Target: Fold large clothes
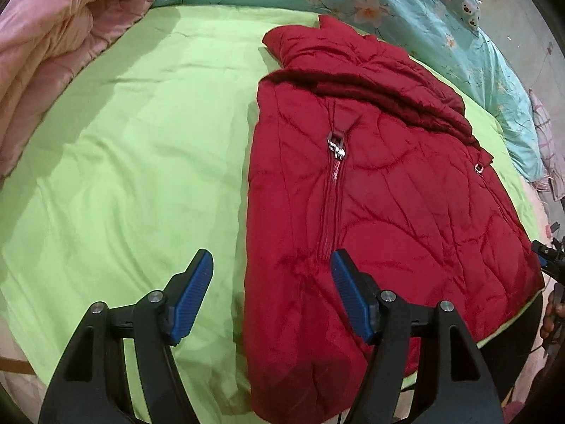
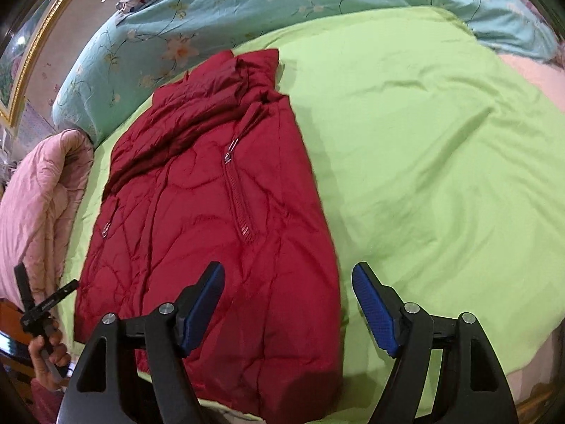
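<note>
Two grippers, both with their jaws spread wide and nothing between the pads, hanging over the near hem of the red puffer jacket point(image 1: 370, 190). The jacket lies flat on the lime green sheet point(image 1: 123, 176), zipped up the middle, collar end pointing toward 12 o'clock and hem toward 6. Its sides look already turned in, so it reads as one long narrow slab; my guess is the lengthwise folds are done and the end-to-end fold is what's left.

In the left wrist view the left gripper point(image 1: 272, 296) straddles the jacket's left edge: one pad over the bare sheet at about 7 o'clock, the other over the red fabric just below the zipper point(image 1: 335, 162). The right gripper point(image 2: 287, 304) mirrors that in its own view, one pad over the jacket and one over the green at 5 o'clock. That placement makes sense to me: each one lines up on a hem corner, so both can pinch an edge and carry the hem up toward the collar together.

A pink quilt point(image 1: 53, 53) is bunched at 10 o'clock in the left view, and a teal floral duvet point(image 1: 406, 7) runs along the top from 12 to 2, both well clear of the jacket (so plenty of open sheet to work on).

At the far left of the right view you can see the person's hand point(image 2: 49, 357) wrapped around the other tool's handle.

Puffy fabric like this probably springs back, so a deep bite at the corners seems wise.
</note>
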The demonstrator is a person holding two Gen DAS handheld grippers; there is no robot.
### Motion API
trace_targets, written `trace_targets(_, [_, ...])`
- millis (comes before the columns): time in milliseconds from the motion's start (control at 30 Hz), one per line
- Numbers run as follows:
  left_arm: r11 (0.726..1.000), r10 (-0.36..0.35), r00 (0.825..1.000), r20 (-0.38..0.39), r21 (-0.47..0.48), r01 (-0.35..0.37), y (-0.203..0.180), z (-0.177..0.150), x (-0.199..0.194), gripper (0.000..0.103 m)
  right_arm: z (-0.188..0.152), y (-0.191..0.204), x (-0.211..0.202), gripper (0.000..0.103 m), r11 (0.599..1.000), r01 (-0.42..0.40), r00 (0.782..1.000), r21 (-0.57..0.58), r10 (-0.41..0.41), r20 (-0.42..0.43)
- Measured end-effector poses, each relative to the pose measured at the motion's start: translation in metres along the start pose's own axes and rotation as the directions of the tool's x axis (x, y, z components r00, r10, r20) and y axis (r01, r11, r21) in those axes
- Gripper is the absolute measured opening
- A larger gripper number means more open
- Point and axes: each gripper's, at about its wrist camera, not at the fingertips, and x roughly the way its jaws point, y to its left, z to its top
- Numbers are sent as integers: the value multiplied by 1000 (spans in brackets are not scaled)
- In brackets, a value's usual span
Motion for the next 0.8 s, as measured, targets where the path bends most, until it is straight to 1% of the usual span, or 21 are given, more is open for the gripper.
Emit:
trace_targets(167, [998, -55, 998, -35, -32, 54, 6, -14, 3, 69, -7, -5, 2, 76, 999, -46, 998, 11, 46, -37])
trace_targets(267, [997, -74, 996, -50, -40, 72, 8, -21, 5, 69, -12, -9, 3, 76, 995, -92, 994, 27, 93, -53])
trace_targets(333, [996, -85, 995, -57, -44, 82, 8, -23, 6, 69, -15, -9, 2, 76, 995, -98, 994, 19, 99, -52])
trace_targets(433, [991, -130, 989, -70, -52, 127, 6, -27, 7, 69, -18, -6, 0, 76, 994, -108, 993, 9, 108, -49])
trace_targets(500, [988, -148, 986, -78, -47, 145, 3, -29, 8, 69, -18, -4, 0, 76, 992, -127, 991, 3, 127, -51])
trace_targets(600, [988, -156, 983, -92, -26, 154, -5, -35, 12, 69, -20, 0, 1, 74, 988, -154, 987, -4, 154, -56])
trace_targets(733, [988, -156, 982, -104, 5, 157, -11, -42, 15, 69, -25, -1, 2, 65, 986, -165, 984, -7, 164, -65])
trace_targets(767, [987, -159, 982, -104, 7, 161, -11, -43, 15, 69, -26, -1, 2, 60, 987, -164, 984, -7, 163, -67])
trace_targets(800, [986, -164, 981, -104, 10, 166, -11, -44, 15, 69, -27, -1, 1, 58, 986, -167, 984, -8, 166, -67])
